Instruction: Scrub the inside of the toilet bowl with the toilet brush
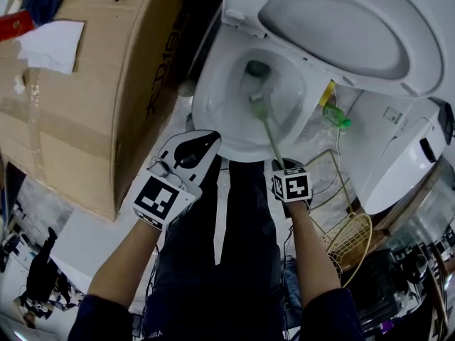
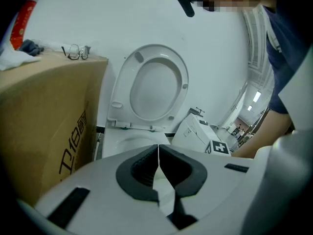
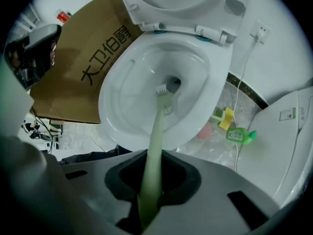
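**Where the long axis points, the stroke must follow**

Read from left to right in the head view: cardboard box stands just beside the toilet.

The left gripper hangs at the near-left rim. Its jaws are pressed together with nothing between them, and it plays no part in the hold.

The toilet bowl lies ahead of and below both grippers, with the lid raised behind it.

The toilet brush has its pale green handle clamped in the right gripper, whose jaws are closed on the upper end. The long axis runs forward and down from that gripper, leaning slightly left. It ends at the brush head, low in the bowl just short of the drain opening. Bristle contact with the porcelain looks likely but cannot be confirmed.

A green bottle lies on the floor right of the bowl, apart from the brush.

Judgement: the right gripper is the working one and the nearer to the handle. Scrubbing strokes would pivot about its grip, pushing the head along the handle axis and sweeping it round the wall.
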`<state>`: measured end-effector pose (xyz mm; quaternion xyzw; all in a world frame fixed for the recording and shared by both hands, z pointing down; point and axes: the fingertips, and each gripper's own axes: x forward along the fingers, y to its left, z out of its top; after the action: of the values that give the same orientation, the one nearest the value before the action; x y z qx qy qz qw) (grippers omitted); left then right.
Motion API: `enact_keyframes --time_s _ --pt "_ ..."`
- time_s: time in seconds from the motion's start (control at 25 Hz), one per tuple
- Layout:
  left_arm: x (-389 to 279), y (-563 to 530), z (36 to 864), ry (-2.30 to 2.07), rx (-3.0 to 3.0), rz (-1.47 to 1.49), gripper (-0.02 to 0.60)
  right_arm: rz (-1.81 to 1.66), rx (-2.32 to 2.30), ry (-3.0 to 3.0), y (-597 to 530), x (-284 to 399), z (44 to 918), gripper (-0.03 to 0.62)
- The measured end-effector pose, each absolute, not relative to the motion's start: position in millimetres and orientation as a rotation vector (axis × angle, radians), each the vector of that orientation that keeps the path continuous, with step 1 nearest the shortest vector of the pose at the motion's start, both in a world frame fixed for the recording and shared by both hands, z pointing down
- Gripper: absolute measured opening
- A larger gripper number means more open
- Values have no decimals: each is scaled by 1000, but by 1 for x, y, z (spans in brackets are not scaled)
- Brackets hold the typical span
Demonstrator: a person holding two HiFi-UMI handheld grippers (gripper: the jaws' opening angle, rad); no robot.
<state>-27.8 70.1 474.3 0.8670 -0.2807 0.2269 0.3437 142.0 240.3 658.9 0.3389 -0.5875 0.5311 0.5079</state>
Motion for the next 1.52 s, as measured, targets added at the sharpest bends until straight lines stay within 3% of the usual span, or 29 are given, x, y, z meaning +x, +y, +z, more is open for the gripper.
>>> enact_keyframes --time_s 0.44,0.84,1.2,1.52 --pt "-54 67 472 -757 2232 557 32 1240 767 -1513 194 75 662 49" --pt "-52 62 475 -752 2224 555 32 1146 867 -1506 123 124 665 49" --pt "-31 57 476 -712 2243 579 32 1209 934 -1419 151 172 667 49" --pt "-22 58 481 -687 2248 602 32 1255 883 -1400 195 166 671 49"
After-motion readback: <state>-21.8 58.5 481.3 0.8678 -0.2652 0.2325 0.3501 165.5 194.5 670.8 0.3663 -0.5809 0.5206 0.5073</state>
